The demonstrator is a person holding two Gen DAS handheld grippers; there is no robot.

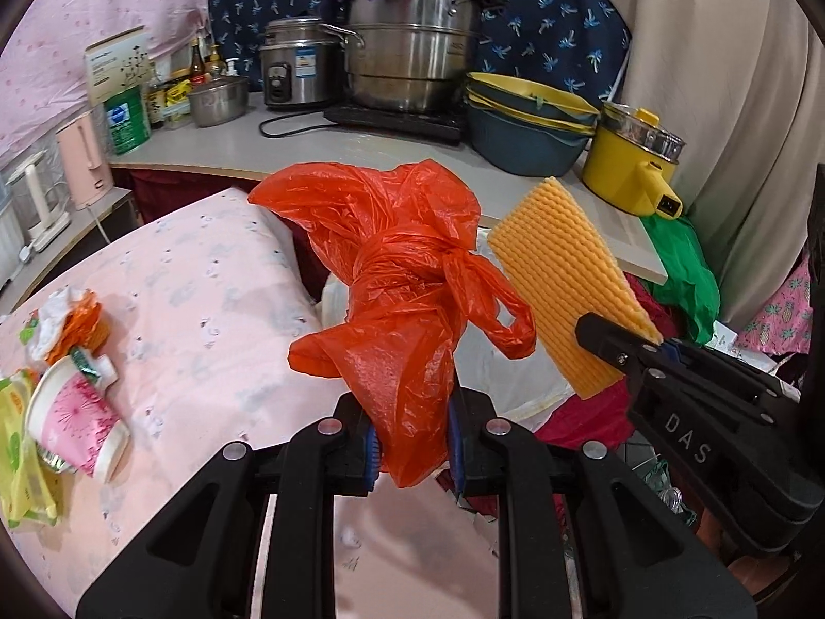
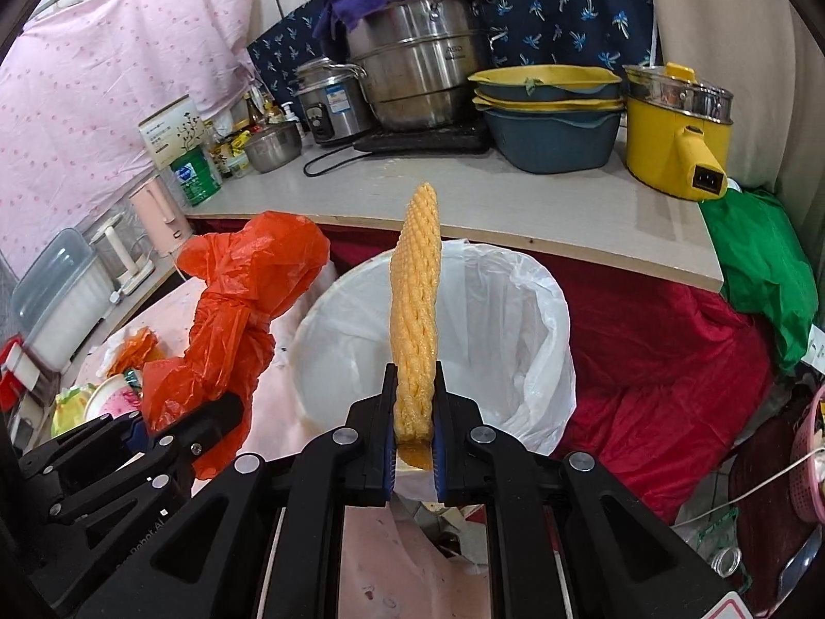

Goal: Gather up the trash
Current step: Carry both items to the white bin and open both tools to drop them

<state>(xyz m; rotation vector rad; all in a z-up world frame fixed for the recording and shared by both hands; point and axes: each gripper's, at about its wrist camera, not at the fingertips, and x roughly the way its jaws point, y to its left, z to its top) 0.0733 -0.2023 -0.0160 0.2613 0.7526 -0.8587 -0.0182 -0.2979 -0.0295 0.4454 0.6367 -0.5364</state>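
The left gripper (image 1: 412,438) is clamped on the lower end of a knotted orange bag (image 1: 392,278), which stands up and billows above its blue pads (image 1: 372,446). The right gripper (image 2: 415,443) is closed tight on the bottom edge of a yellow ribbed foam sheet (image 2: 415,309), held upright and edge-on to its own camera; from the left view the sheet shows its broad face just right of the bag. Directly beyond the sheet stands a bin (image 2: 464,320) lined with white plastic, its mouth open. To the left, on the pink cloth (image 1: 206,320), lie more scraps: a pink-patterned paper cup (image 1: 77,412) on its side, crumpled wrappers (image 1: 67,325) and a yellow-green packet (image 1: 20,464). Farther back, the table (image 2: 464,196) carries a steel pot (image 2: 417,67), stacked bowls (image 2: 549,118) and a yellow cooker (image 2: 675,124).
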